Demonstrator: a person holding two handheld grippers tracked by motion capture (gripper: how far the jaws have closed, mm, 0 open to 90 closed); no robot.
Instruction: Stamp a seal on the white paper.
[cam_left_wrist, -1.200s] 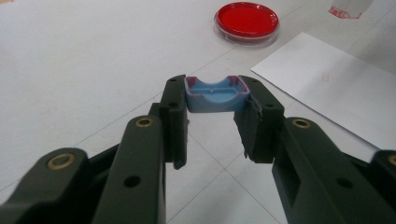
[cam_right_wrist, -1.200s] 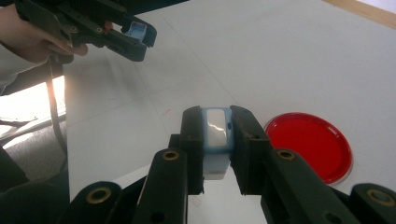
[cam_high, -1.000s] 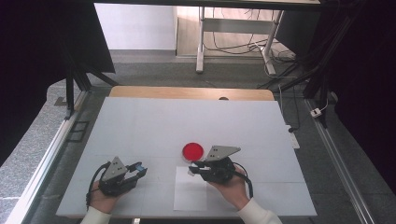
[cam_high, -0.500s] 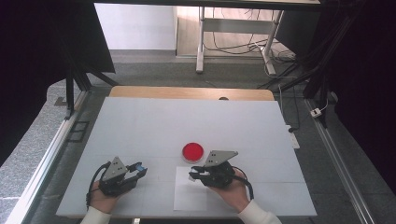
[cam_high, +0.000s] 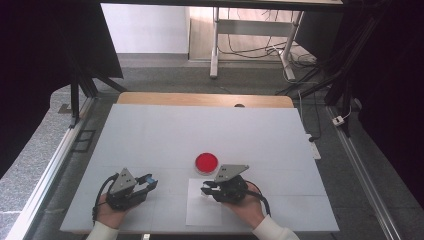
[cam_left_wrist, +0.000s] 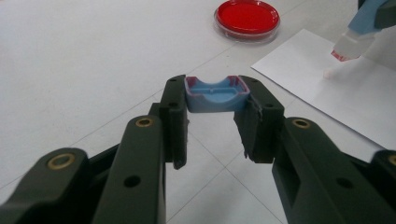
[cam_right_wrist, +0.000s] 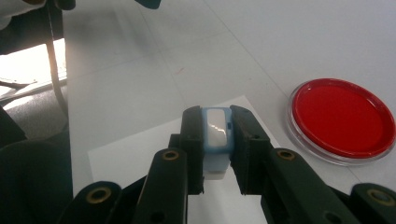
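Observation:
A red petri dish (cam_high: 206, 162) sits on the white table, just beyond a white paper sheet (cam_high: 202, 212). My left gripper (cam_high: 149, 181) lies low at the near left, shut on a small blue cap (cam_left_wrist: 214, 94) with a reddish rim. My right gripper (cam_high: 206, 190) hovers over the sheet's far edge, shut on a blue and white tube (cam_right_wrist: 216, 140). In the left gripper view that tube (cam_left_wrist: 357, 37) points its red-stained white tip down at the paper (cam_left_wrist: 345, 98), just above a small pale spot (cam_left_wrist: 329, 73). The dish (cam_right_wrist: 343, 119) lies to the right of my right jaws.
The white table top (cam_high: 210, 135) stretches far beyond the dish, with a wooden strip (cam_high: 200, 99) along its back edge. Metal frame rails (cam_high: 50, 170) run down both sides. Cables lie on the floor behind.
My right gripper has drifted slightly toward the near edge, over the paper. The left gripper has stayed put. Both grips are unchanged.

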